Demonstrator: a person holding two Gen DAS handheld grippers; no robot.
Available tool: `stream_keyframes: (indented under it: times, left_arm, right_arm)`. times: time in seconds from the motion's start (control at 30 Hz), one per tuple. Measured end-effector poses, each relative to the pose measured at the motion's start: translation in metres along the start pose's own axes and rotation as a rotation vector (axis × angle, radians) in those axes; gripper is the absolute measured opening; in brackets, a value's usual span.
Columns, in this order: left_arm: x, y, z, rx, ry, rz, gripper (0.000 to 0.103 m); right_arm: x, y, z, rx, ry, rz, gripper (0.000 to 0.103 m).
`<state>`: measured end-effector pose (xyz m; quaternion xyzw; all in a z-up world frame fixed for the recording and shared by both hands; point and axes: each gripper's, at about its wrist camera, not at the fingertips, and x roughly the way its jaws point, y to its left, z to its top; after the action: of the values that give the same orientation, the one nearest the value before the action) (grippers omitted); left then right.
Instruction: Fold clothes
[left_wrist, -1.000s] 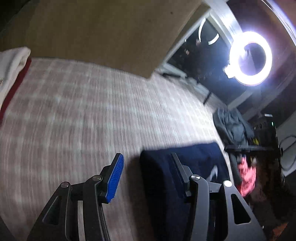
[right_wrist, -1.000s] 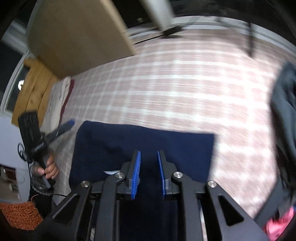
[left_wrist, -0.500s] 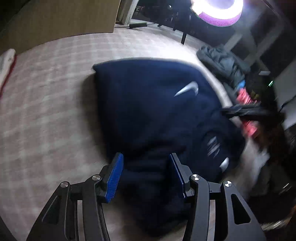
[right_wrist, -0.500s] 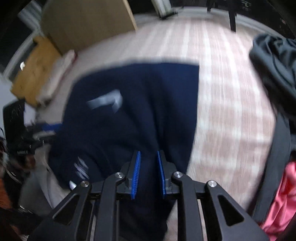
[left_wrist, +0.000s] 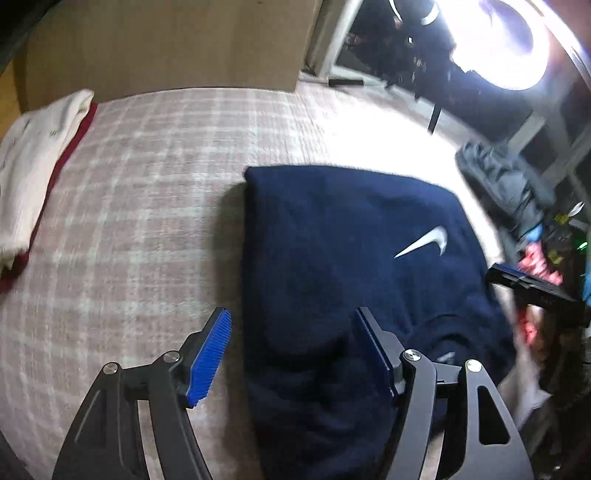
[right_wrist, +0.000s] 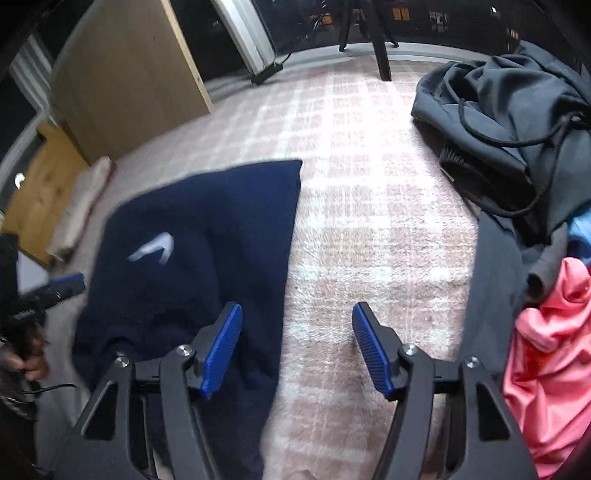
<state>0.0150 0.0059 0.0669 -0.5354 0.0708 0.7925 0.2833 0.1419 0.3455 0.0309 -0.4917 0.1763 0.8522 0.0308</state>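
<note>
Now that the fold has come over, the navy top (left_wrist: 343, 258) lies doubled on the checked blanket (left_wrist: 147, 184), logo up, where a second ago it hung from the right gripper (right_wrist: 297, 347). Both sets of jaws are opening: the right stands released over bare blanket just beside the top's edge, the left gripper (left_wrist: 291, 354) straddles the other edge without pressing it. This fold looks done — squaring up or the grey garment (right_wrist: 509, 110) probably comes next. Motion blur smears the top's near end, and the frame cuts it off — sleeves cannot be made out.
</note>
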Motion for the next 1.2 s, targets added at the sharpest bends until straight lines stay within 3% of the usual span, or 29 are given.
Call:
stream_keyframes:
  times: [0.1,0.2,0.33,0.37,0.43,0.5,0.63,0.73,0.9,0.97,1.07,1.1,1.13,1.2]
  left_arm:
    - [0.014,-0.004,-0.001,0.005,0.032,0.071,0.068]
    - [0.022,-0.002,-0.001,-0.059,0.041,0.092,0.078]
    - [0.027,-0.003,0.000,-0.080,0.043,0.093,0.080]
    - [0.029,-0.006,0.001,-0.080,0.049,0.091,0.080]
    - [0.032,-0.015,0.003,-0.048,0.062,0.091,0.079]
    - [0.036,-0.024,0.005,-0.016,0.076,0.091,0.069]
    - [0.039,-0.031,0.010,0.005,0.081,0.073,0.063]
    - [0.038,-0.026,0.014,-0.044,0.086,-0.005,0.038]
    - [0.041,-0.025,0.020,-0.103,0.077,-0.063,0.025]
    - [0.041,-0.028,0.021,-0.119,0.067,-0.080,0.025]
    - [0.045,-0.034,0.022,-0.113,0.043,-0.054,0.032]
    - [0.047,-0.037,0.022,-0.106,0.033,-0.036,0.034]
    - [0.049,-0.039,0.022,-0.099,0.023,-0.019,0.034]
    - [0.053,-0.046,0.020,-0.071,0.010,0.008,0.031]
  right_arm:
    - [0.005,0.016,-0.010,-0.117,-0.031,-0.073,0.065]
    - [0.006,0.022,-0.014,-0.134,-0.043,-0.123,0.065]
    - [0.010,0.030,-0.013,-0.134,-0.035,-0.126,0.065]
    - [0.010,0.033,-0.013,-0.142,-0.032,-0.120,0.064]
    - [0.010,0.039,-0.016,-0.171,-0.028,-0.087,0.048]
    - [0.008,0.043,-0.018,-0.184,-0.019,-0.042,0.031]
    - [0.004,0.045,-0.021,-0.150,0.000,0.042,0.025]
    - [0.005,0.040,-0.022,-0.093,0.012,0.139,0.013]
    - [0.011,0.040,-0.022,-0.006,0.000,0.327,0.012]
    - [0.011,0.047,-0.022,0.008,-0.006,0.368,0.012]
    - [0.018,0.050,-0.023,0.013,0.021,0.324,0.016]
    - [0.022,0.049,-0.022,0.014,0.034,0.315,0.020]
    - [0.024,0.046,-0.020,0.020,0.039,0.312,0.031]
    - [0.030,0.043,-0.016,0.029,0.047,0.315,0.030]
